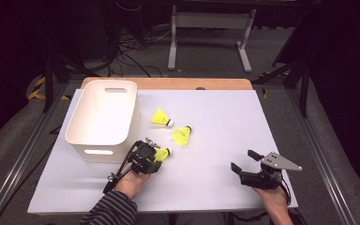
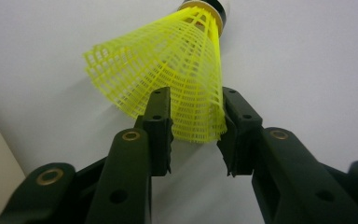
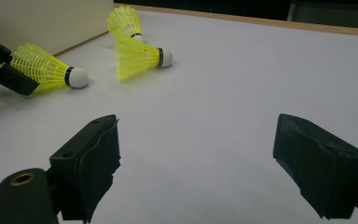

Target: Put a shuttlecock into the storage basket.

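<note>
While the left gripper [image 1: 155, 154] closes its fingers on a yellow shuttlecock [image 1: 163, 153] beside the white bin [image 1: 104, 117] in the high view, its own view shows the skirt pinched. The right gripper [image 3: 196, 163] gapes wide, holding nothing, above the worktop [image 3: 242, 84].

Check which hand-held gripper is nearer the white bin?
Left. The left hand-held gripper is just off the bin's near right corner, jaws around a shuttlecock's skirt. The right hand-held gripper sits open, far right of the bin.
</note>
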The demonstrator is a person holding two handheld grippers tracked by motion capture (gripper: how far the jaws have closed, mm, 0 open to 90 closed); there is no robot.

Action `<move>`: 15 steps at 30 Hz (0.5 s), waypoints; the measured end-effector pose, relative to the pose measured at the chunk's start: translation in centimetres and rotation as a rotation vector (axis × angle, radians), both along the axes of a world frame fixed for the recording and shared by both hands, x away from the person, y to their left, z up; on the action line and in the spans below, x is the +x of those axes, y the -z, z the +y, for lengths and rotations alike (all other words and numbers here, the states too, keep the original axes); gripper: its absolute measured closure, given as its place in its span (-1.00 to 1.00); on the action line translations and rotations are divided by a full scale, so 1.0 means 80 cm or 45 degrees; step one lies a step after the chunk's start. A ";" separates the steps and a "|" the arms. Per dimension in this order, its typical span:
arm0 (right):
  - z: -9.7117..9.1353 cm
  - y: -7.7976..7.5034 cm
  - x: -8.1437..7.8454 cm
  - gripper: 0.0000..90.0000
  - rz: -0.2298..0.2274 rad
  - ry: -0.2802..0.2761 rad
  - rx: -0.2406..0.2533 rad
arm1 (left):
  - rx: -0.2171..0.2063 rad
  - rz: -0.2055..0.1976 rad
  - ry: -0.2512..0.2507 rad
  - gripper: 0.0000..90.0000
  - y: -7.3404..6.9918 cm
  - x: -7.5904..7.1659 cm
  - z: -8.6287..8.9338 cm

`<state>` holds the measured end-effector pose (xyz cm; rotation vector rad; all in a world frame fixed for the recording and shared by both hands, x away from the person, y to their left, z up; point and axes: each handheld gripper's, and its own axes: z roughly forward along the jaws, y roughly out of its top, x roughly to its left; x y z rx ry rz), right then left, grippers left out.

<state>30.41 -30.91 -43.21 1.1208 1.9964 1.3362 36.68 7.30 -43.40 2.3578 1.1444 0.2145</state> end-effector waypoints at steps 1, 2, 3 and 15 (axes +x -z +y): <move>0.000 0.000 0.000 -0.67 0.000 0.000 -0.001 | 0.006 -0.005 0.002 0.53 0.000 0.001 -0.001; 0.000 0.000 0.000 -0.67 0.001 0.000 0.000 | 0.011 -0.005 0.002 0.55 0.000 0.001 -0.001; 0.000 0.000 0.000 -0.67 0.001 0.000 0.000 | 0.013 -0.005 0.004 0.58 0.001 0.001 -0.002; 0.001 0.000 0.001 -0.67 0.008 -0.005 -0.002 | 0.030 -0.002 0.007 0.85 0.001 0.005 -0.004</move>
